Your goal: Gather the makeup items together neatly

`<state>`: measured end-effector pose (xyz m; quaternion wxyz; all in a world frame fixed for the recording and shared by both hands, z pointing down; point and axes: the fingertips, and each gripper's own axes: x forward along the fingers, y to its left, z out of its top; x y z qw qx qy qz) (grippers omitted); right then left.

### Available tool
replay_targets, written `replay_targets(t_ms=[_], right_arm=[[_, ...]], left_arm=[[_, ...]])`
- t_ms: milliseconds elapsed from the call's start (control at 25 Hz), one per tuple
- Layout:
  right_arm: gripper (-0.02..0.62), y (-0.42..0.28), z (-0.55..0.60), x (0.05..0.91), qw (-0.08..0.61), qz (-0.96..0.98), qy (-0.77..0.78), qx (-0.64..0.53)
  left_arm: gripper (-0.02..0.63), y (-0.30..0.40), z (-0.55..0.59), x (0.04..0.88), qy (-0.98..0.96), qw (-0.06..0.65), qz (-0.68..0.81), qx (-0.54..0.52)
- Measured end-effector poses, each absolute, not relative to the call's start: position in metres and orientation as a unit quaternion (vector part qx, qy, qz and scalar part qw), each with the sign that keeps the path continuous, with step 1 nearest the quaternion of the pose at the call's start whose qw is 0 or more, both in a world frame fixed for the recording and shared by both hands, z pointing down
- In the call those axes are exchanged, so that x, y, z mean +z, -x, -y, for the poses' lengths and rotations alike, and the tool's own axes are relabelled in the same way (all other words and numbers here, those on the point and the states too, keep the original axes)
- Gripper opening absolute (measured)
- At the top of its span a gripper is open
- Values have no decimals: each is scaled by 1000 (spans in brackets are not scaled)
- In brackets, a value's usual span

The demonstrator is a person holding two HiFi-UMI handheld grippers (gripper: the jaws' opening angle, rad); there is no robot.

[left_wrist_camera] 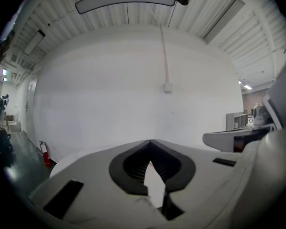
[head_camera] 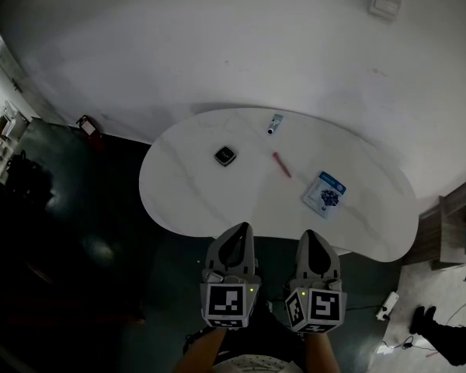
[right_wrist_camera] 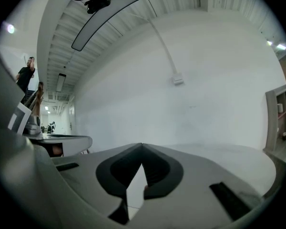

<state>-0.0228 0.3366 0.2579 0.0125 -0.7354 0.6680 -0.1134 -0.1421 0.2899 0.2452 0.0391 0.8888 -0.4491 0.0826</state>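
Lying spread over the white table [head_camera: 186, 196], 4 makeup items [head_camera: 282, 165] are found ahead of the left gripper [head_camera: 239, 235] and right gripper [head_camera: 314, 241], both held closed and empty; the black compact [head_camera: 225, 155] is nearer the left, the blue packet [head_camera: 325, 194] nearer the right

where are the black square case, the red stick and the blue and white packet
black square case [head_camera: 225, 155], head view, middle of its top
red stick [head_camera: 282, 165], head view, middle of its length
blue and white packet [head_camera: 325, 195], head view, centre of its face
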Motion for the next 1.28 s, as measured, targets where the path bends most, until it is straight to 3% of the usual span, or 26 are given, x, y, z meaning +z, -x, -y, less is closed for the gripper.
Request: replay_targets(t_ms=[1280], right_arm=[[5, -3, -127, 293, -36, -653, 742, -147]], left_arm=[[14, 120, -64, 295, -889, 76, 440, 106]])
